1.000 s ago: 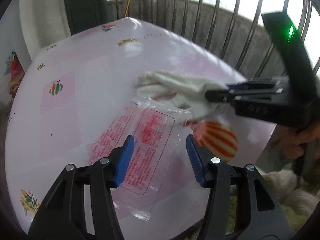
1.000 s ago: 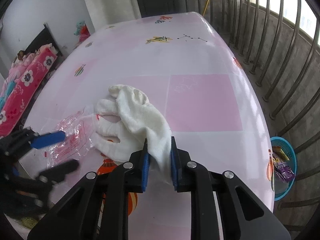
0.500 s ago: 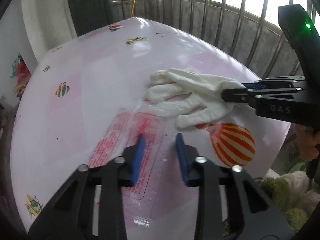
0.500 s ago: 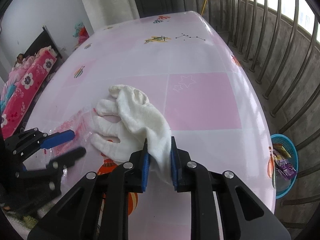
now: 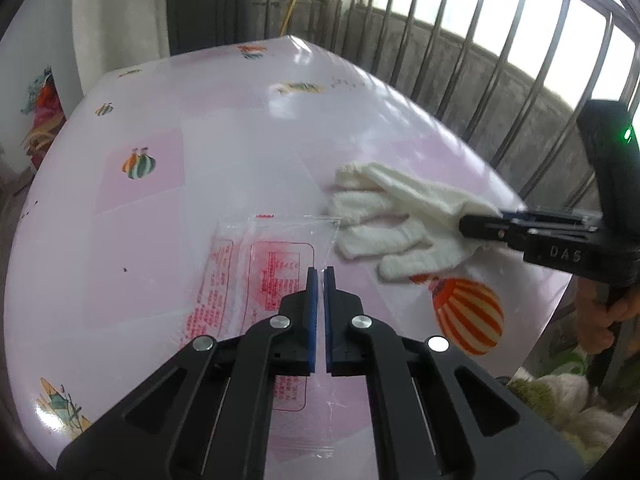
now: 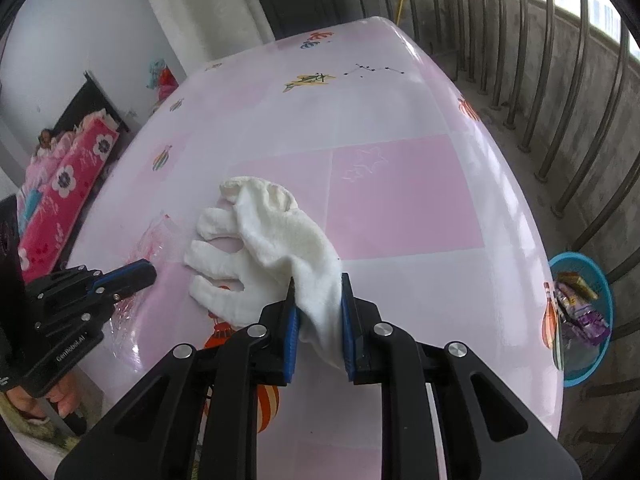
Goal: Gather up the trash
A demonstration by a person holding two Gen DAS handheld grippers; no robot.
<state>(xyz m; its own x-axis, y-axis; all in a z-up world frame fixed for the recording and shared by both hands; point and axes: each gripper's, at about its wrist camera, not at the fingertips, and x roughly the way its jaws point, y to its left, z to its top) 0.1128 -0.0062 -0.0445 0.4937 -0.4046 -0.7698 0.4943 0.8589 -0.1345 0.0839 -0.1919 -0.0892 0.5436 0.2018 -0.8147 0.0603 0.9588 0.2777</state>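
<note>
Our left gripper [image 5: 319, 276] sat low over the clear bag [image 5: 260, 276] on the pink counter [image 5: 240, 120], jaws clenched together. In the left wrist view the blue pads met right above the bag's red print, so we judged the film pinched between them, though the pinch itself was hidden. The bag lay flat, its long axis running away from us along the line of the jaws, one far corner tucked against the glove [image 5: 396, 216].

Our right gripper [image 6: 318, 312] grasped the white glove [image 6: 272, 248] by its cuff, fabric bulging between the pads, fingers splayed toward the left gripper [image 6: 132, 274].

The relation that mattered: the basket [image 6: 580, 320] stood on the floor beyond the counter's right edge, beside the railing. It was blue, with a few wrappers already in it. We reckoned the right hand was the nearer one, so the glove had the short trip; the bag would have to cross the whole counter, or go across the glove's path.
</note>
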